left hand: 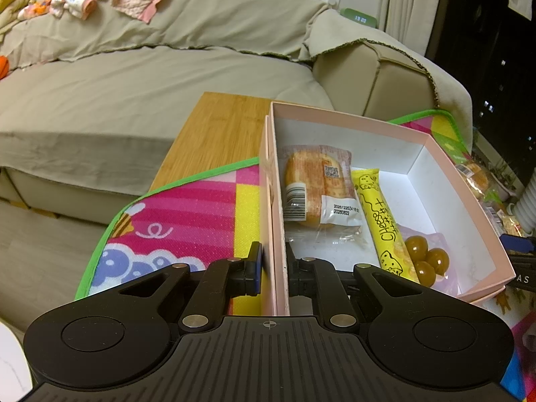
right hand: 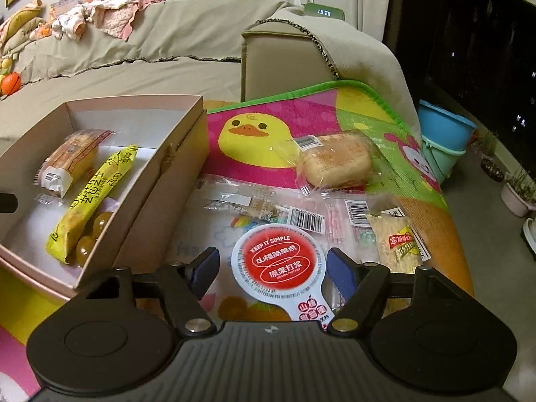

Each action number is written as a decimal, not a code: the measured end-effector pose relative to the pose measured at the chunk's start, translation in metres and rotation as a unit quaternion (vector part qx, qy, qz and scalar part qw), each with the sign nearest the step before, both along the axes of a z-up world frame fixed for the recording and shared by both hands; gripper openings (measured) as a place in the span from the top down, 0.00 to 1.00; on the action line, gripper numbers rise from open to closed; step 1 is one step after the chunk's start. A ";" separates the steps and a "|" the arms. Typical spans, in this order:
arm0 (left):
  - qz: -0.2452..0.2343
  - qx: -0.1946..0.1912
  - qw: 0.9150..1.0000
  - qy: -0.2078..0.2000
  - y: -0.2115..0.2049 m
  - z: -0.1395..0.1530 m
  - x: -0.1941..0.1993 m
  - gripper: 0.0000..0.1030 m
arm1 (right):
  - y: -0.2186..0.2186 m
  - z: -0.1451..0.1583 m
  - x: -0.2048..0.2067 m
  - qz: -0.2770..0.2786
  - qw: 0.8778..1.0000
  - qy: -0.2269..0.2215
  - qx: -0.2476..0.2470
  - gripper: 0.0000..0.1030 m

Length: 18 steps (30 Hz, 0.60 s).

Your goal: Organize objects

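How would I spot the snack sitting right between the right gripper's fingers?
Find the open pink cardboard box on the colourful play mat. Just right of it, among clear wrappers, lies a round white-rimmed snack lid with a red centre, the only round thing there.

Snack packets (right hand: 80,197) lie in the box (right hand: 174,154); others right of it.

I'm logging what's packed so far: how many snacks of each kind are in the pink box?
Inside the pink box:
Wrapped bread: 1
Yellow cheese stick: 1
Pack of brown balls: 1
Total: 3
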<state>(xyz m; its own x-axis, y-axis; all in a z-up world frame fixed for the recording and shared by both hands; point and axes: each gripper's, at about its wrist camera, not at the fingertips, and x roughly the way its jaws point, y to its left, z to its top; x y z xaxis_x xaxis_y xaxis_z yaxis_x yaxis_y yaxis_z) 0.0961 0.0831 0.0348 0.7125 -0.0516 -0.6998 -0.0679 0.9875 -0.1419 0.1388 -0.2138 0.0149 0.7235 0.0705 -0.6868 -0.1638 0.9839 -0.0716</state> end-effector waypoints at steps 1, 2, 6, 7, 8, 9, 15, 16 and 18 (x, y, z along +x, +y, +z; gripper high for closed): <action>0.000 0.000 1.000 0.000 0.000 0.000 0.000 0.87 | 0.000 0.000 0.000 0.001 1.000 -0.001 -0.003 0.32; 0.000 0.000 1.000 0.000 0.000 0.000 0.000 0.87 | 0.000 0.000 0.000 0.001 1.000 -0.002 -0.005 0.35; 0.000 0.001 1.000 0.001 0.000 0.000 0.000 0.87 | -0.005 0.003 -0.003 0.000 1.000 0.003 0.004 0.41; 0.000 0.002 1.000 0.000 0.000 0.000 0.000 0.87 | -0.006 0.004 -0.005 -0.001 1.000 0.005 0.007 0.41; 0.000 0.002 1.000 0.000 0.000 0.000 0.000 0.87 | -0.008 0.005 -0.009 -0.001 1.000 0.004 0.008 0.41; 0.000 0.002 1.000 0.001 0.000 0.000 0.000 0.87 | -0.009 0.007 -0.013 -0.002 1.000 0.004 0.009 0.41; 0.000 0.002 1.000 0.000 -0.001 0.000 -0.001 0.87 | -0.019 0.022 -0.047 0.000 1.000 0.005 0.007 0.41; 0.001 0.002 1.000 0.000 -0.001 0.000 -0.001 0.87 | -0.020 0.026 -0.055 0.002 1.000 0.003 0.005 0.41; 0.001 0.001 1.000 0.000 -0.002 0.000 -0.001 0.87 | -0.022 0.033 -0.068 0.006 1.000 -0.002 0.004 0.41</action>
